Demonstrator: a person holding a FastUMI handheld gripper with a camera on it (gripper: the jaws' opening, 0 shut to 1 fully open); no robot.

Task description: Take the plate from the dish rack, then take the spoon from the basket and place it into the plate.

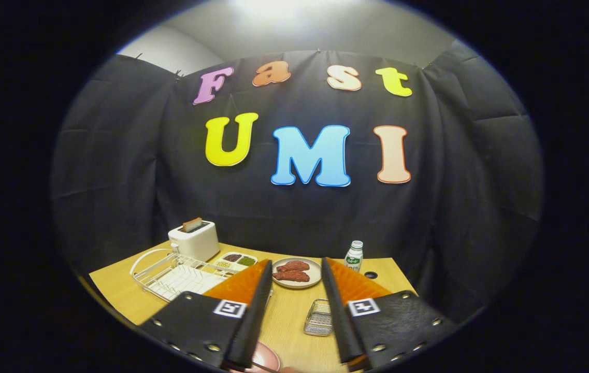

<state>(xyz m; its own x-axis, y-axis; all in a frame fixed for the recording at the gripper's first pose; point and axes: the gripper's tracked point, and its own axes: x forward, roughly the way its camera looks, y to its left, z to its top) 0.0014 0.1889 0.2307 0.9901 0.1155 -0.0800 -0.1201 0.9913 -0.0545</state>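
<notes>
My gripper [297, 265] is held above the wooden table [289, 321], open, with nothing between its fingers. A white wire dish rack [170, 277] lies to the left of the left finger and looks empty. Just inside the right finger, a small wire basket [319, 317] stands on the table; I cannot make out what is in it. Below the left finger's base shows part of a pink plate [264, 356]. A thin dark streak crosses that plate, too small to tell whether it is the spoon.
A white toaster [194, 239] stands behind the rack, beside a divided tray of foods [235, 260]. Beyond the fingertips sits a grey plate of red meat [297, 273]. To its right stands a small white bottle [354, 255], near a round hole [371, 274] in the tabletop.
</notes>
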